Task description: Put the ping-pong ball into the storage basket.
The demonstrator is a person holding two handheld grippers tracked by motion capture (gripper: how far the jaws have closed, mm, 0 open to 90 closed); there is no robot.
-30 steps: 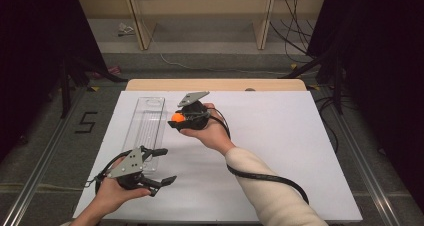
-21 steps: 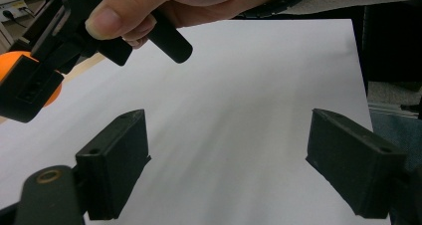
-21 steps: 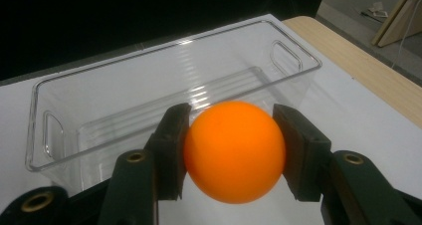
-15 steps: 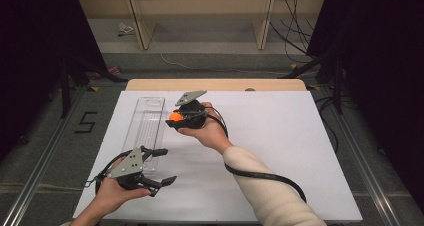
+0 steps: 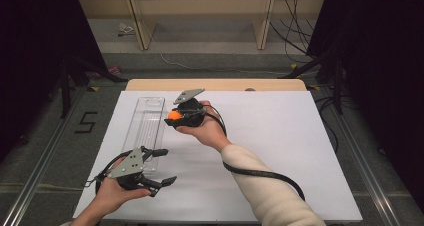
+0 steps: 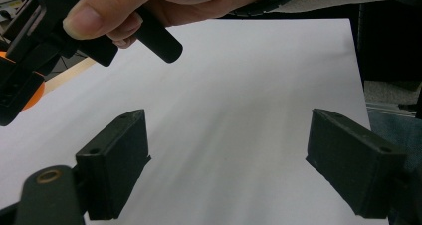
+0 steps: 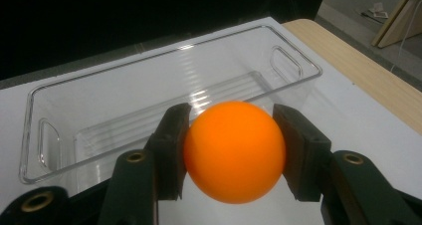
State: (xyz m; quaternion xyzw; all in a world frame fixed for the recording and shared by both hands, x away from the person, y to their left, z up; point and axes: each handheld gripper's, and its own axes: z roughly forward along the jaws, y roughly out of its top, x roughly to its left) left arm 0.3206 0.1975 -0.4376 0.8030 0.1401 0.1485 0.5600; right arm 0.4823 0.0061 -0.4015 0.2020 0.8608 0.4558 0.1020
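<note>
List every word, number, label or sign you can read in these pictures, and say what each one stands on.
"5": a dark numeral marked on the grey floor left of the table, seen in the high view.
No other text can be read: the orange ball, the clear plastic bin and both grippers bear no legible lettering.

The near rim of the clear plastic tray (image 7: 164,85) is being hidden behind the orange ball (image 7: 234,152); the right gripper (image 6: 30,60) is being cut off by the left gripper view's edge
</note>
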